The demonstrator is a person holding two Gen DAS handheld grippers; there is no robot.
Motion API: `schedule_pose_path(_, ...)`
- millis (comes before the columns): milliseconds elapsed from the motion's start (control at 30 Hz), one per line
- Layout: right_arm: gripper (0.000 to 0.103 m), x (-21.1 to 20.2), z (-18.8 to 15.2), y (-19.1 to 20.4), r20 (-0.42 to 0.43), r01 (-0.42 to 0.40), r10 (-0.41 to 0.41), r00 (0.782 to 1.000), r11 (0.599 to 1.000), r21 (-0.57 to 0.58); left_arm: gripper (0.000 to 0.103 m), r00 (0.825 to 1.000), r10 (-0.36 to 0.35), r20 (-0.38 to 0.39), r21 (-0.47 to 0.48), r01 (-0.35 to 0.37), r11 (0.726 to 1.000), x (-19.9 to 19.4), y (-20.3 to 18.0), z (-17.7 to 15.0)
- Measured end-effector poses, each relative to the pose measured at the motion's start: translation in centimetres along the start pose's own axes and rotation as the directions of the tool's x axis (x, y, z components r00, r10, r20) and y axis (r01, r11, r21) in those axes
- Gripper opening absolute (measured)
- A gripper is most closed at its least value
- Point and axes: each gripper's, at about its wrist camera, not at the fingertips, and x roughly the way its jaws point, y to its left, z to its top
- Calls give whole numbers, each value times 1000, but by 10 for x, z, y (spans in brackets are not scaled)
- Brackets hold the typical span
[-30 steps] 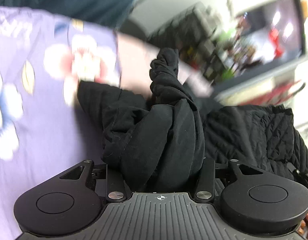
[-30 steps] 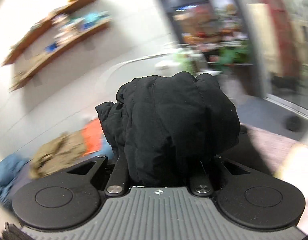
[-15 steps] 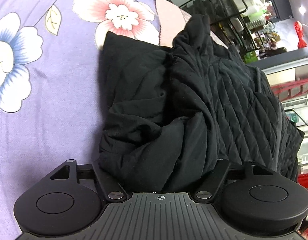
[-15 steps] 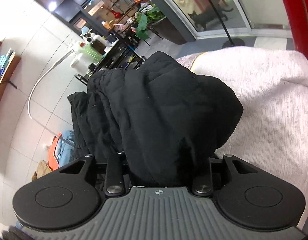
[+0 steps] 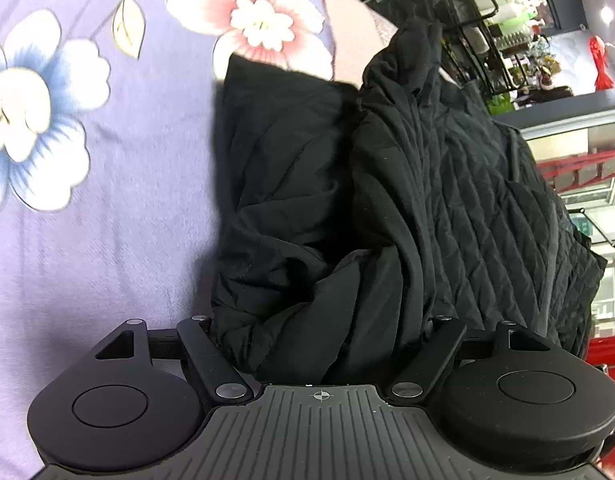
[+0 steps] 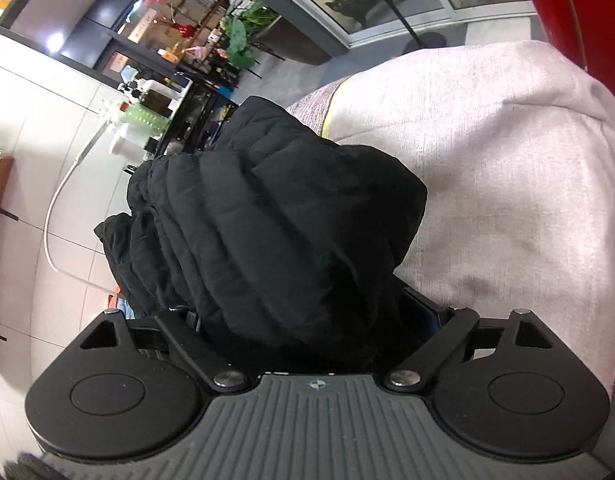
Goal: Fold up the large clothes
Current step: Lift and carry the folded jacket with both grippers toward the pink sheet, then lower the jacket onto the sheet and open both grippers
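Left wrist view: left gripper points forward over the purple floral sheet; fingers hidden by cloth, linkages drawn wide.
Left tongs state: cannot tell whether they clamp; black jacket fills the gap.
Jacket position: bunched directly ahead, quilted part to the right, long axis running away from the tongs.
Right gripper: aimed along a pale pink cover.
Right tongs state: cannot tell; cloth buries the gap.
Right-side bundle: humped straight ahead.
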Motion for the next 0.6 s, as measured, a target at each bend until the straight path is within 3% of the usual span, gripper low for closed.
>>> schedule_pose_path(133, 96, -21, -1, 16, 34, 64, -61, 998, 994, -85, 103, 998, 65, 15, 85, -66, 994, -21, -19, -1)
schedule_pose_path(233, 99, -38, -2, 23, 65, 118, -107, 992, 977, -176, 103, 981, 177, 75, 191, -188, 963, -45, -29, -8)
schedule_pose_path(300, 101, -45, -5, 28, 82, 170, -155, 985, 958, -232, 103, 948, 275, 158, 280, -310, 908, -62, -34, -15)
schedule_pose_path(400, 101, -51, -9, 34, 87, 246, -230, 969, 919, -307, 103, 865, 440, 240, 376, -501, 780, -75, -38, -26)
schedule_pose_path(467, 101, -52, -15, 41, 79, 293, -284, 956, 886, -359, 103, 827, 495, 264, 413, -561, 717, -81, -43, -35)
schedule_pose_path(533, 101, -51, -23, 50, 73, 313, -313, 947, 849, -425, 103, 821, 503, 270, 447, -569, 690, -85, -54, -47)
schedule_pose_path(600, 101, -52, -37, 63, 68, 314, -326, 943, 805, -503, 103, 840, 478, 256, 486, -539, 688, -86, -71, -62)
